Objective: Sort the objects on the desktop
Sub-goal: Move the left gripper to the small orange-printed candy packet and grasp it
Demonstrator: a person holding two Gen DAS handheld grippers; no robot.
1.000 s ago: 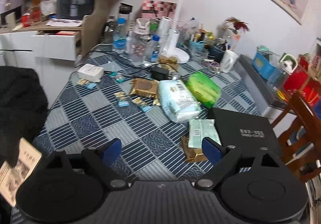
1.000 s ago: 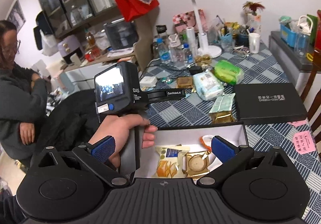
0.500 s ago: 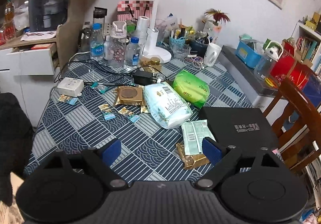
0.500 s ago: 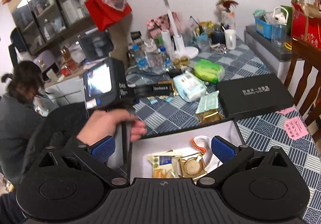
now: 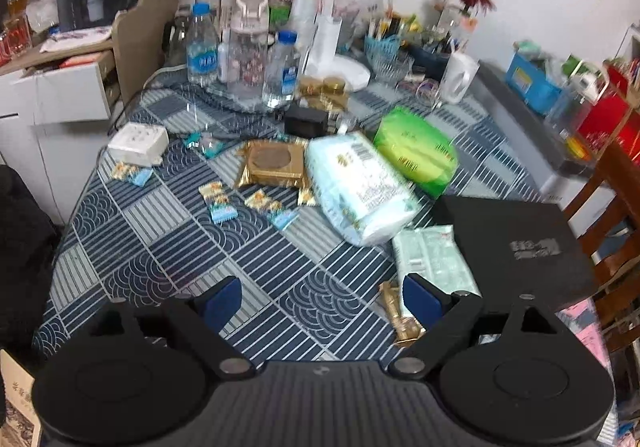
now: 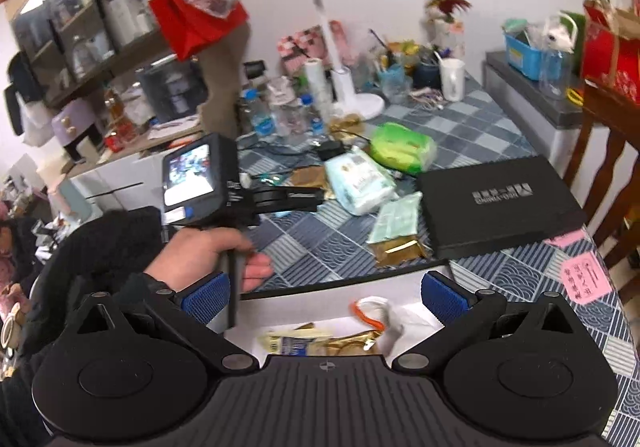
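Two grippers, both with jaws spread wide and nothing between them. From the left wrist view, my left gripper (image 5: 322, 297) sits lower and closer to the patterned tablecloth (image 5: 160, 247) than half a second ago, and the frame is smeared (I am moving it). The pale green sachet (image 5: 434, 257) and the gold packet (image 5: 400, 319) under it now lie just ahead of the right-hand finger, beside the black box lid (image 5: 516, 243); I judge one of these is the next pick. The pale tissue pack (image 5: 358, 187), green pack (image 5: 416, 153) and small candy sachets (image 5: 218, 203) wait farther out, unsorted.

From the right wrist view, my right gripper (image 6: 324, 297) hangs over the open white box (image 6: 412, 317), which has slid lower in frame. Its contents, a yellow snack bag (image 6: 296, 341) and an orange-rimmed item (image 6: 370, 313), are mostly hidden by the gripper body. My left hand (image 6: 212, 255) grips the other handle; motion blur defeats every label.
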